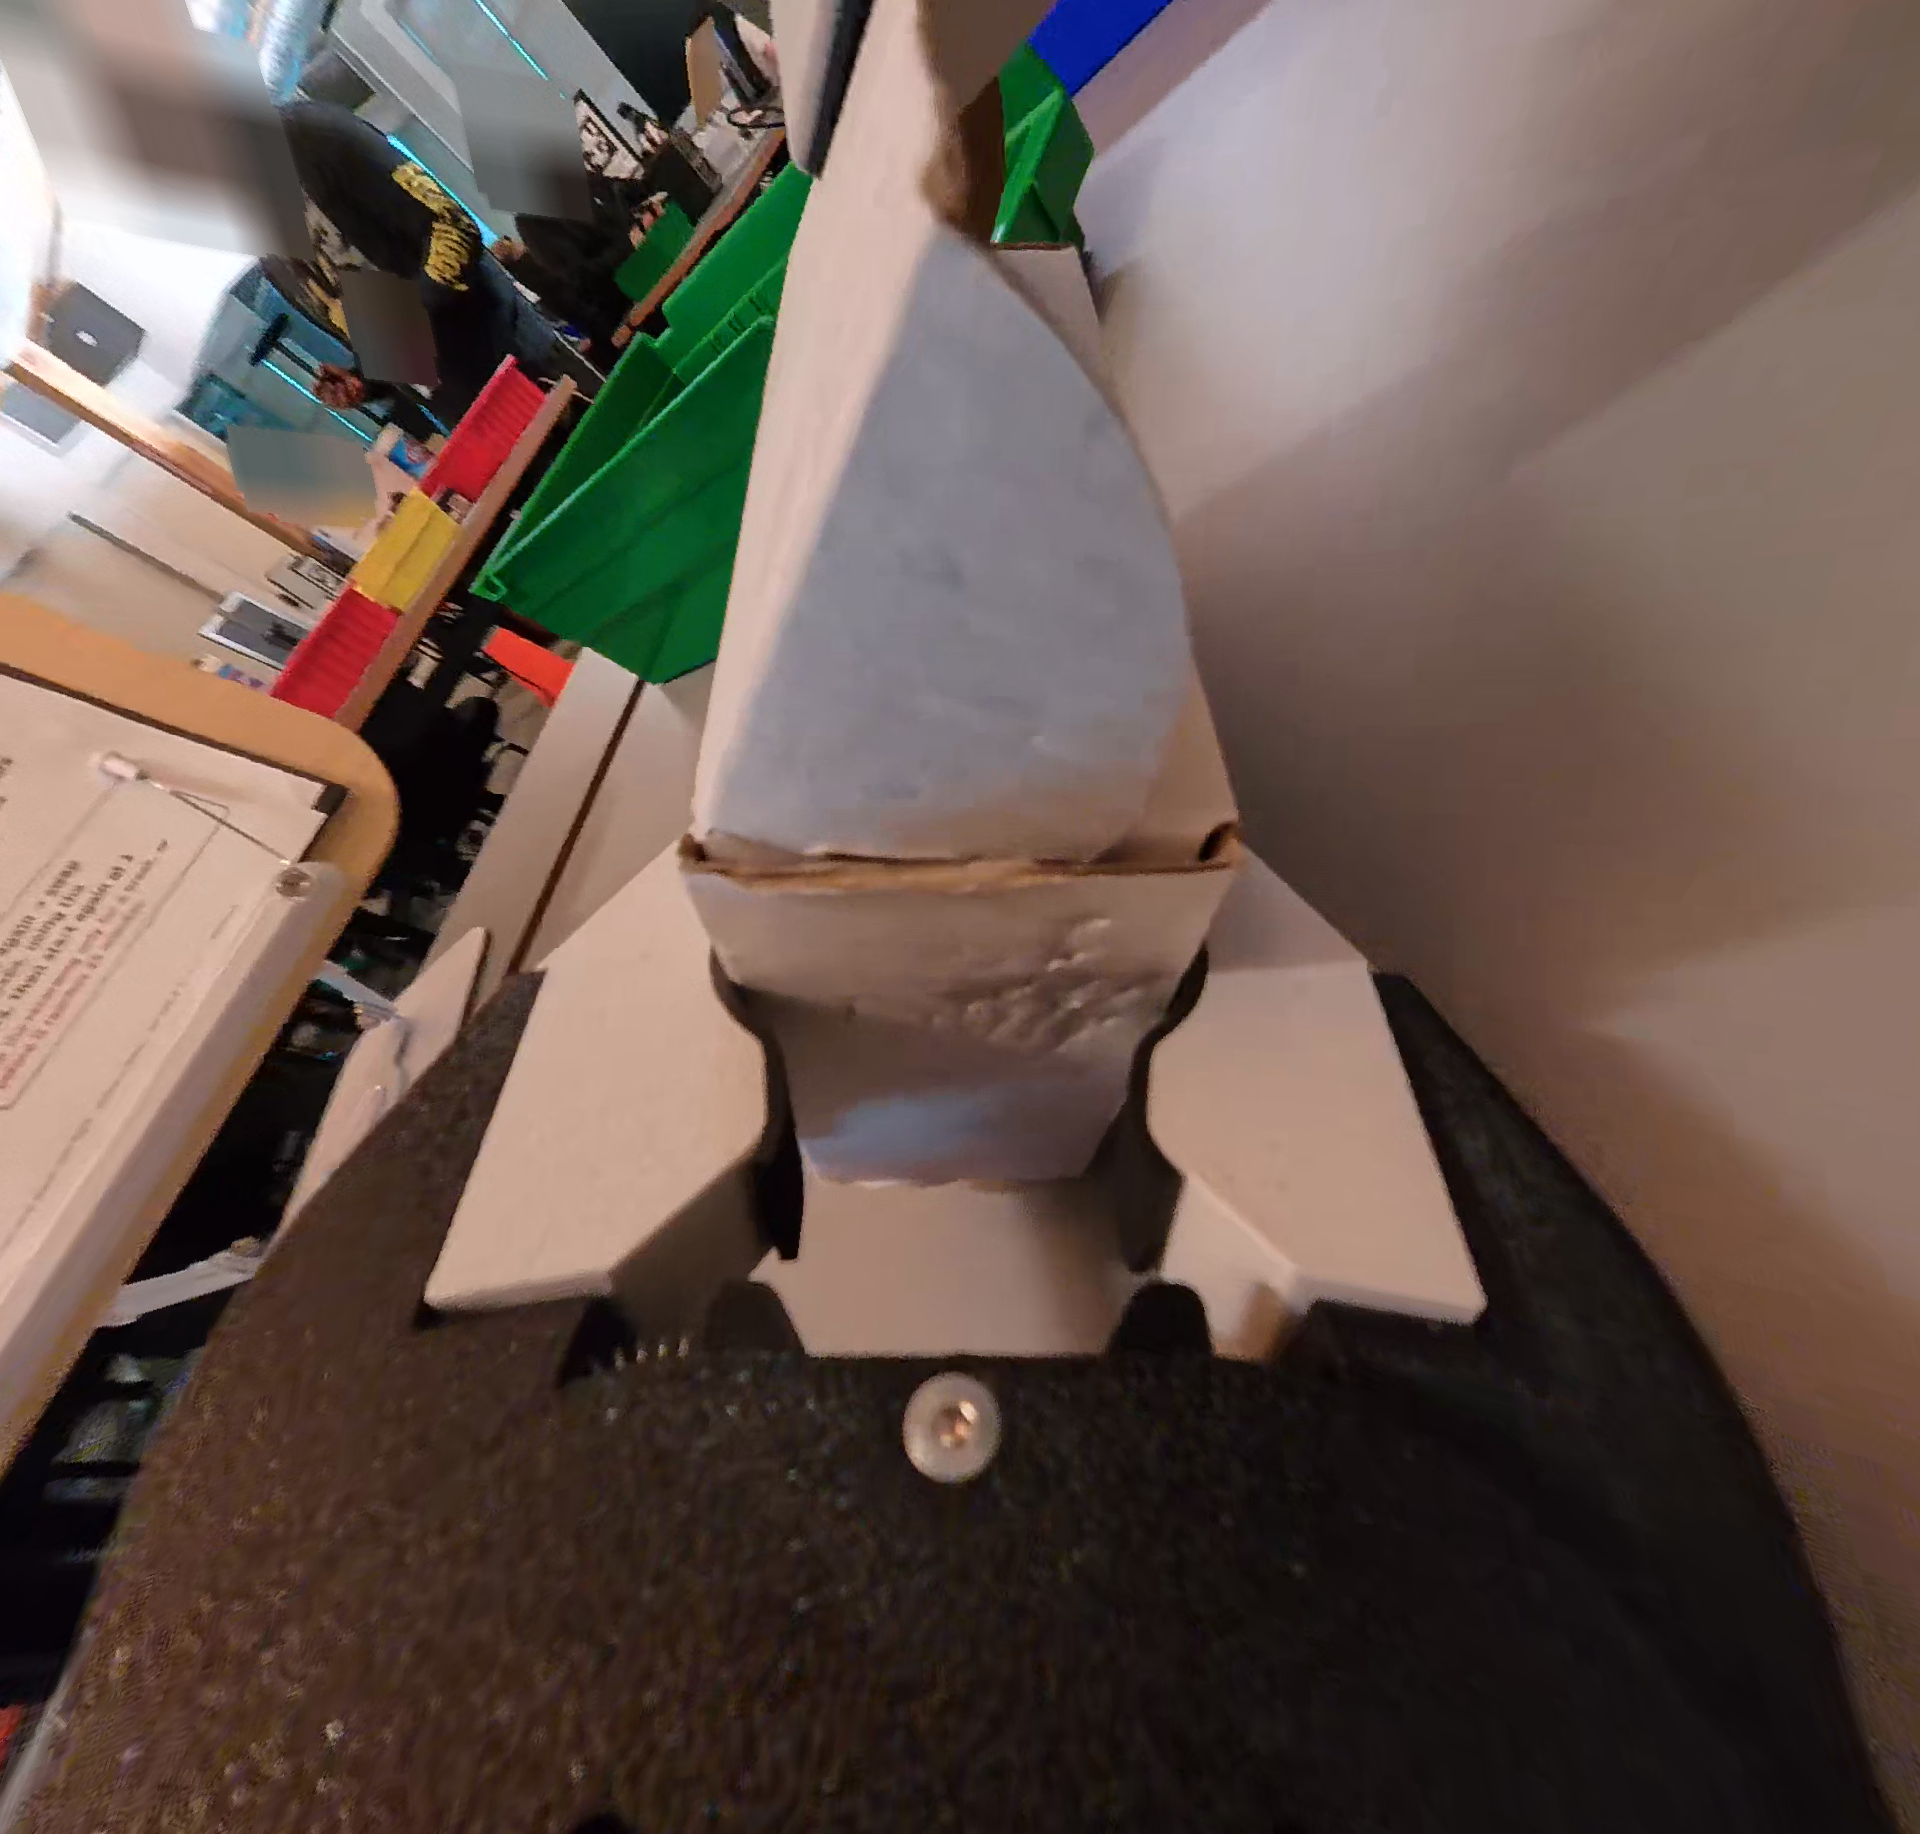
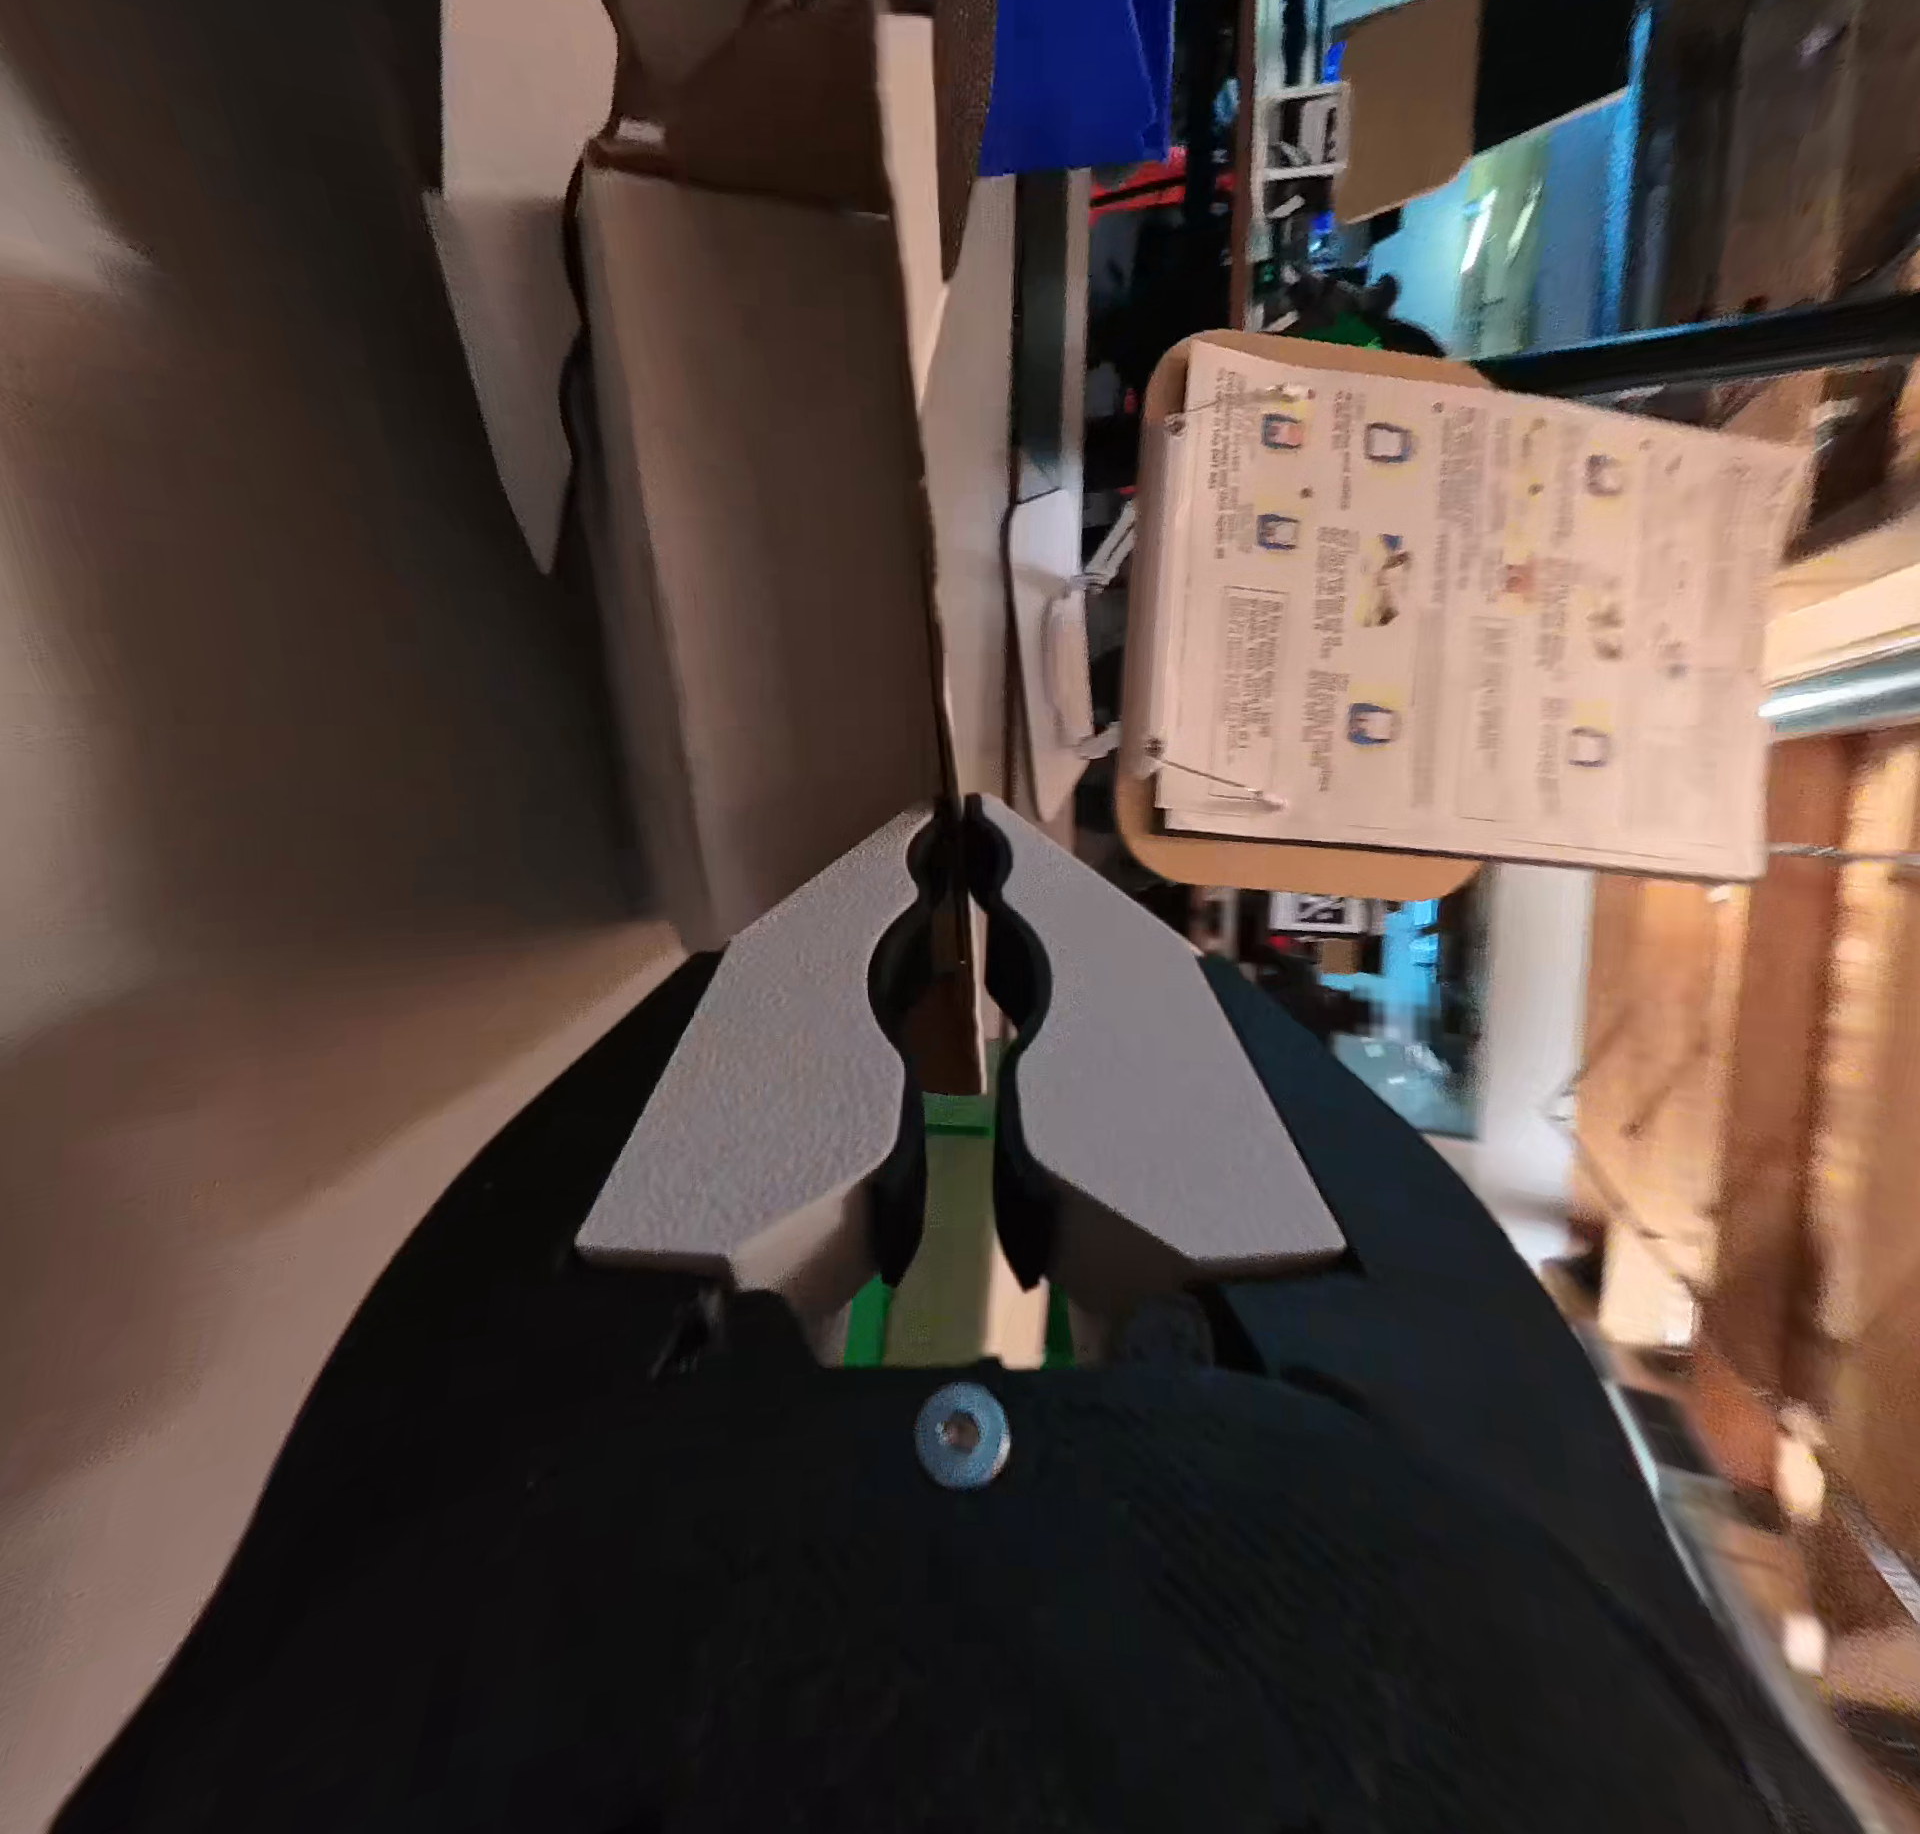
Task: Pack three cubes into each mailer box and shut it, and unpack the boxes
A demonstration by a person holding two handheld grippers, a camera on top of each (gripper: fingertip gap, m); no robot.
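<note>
- So both of my grippers are on the same white mailer box (image 1: 935, 589) right now, holding it up off the bench and tipped on its side.
- My left gripper (image 1: 956, 1088) is clamped on a folded cardboard flap end of the box; the jaws are partly closed around it, not fully shut.
- My right gripper (image 2: 961, 901) is pinched tight on a thin cardboard panel edge (image 2: 914, 413), jaws nearly touching with just the sheet between them.
- Cubes: I honestly can't see a single one in either view, so can't tell if this box is loaded, empty or mid-dump.
- The box looks at least partly open to me, with brown inner cardboard showing near the top in both views, so I'd guess I'm working a flap, either closing or opening. Can't say which.
- Green bins (image 1: 644, 496) and a blue bin (image 2: 1070, 39) sit behind the box, an instruction sheet on a board (image 2: 1455, 610) off to the side.
- Progress guess: somewhere mid-task, plenty left.
</note>
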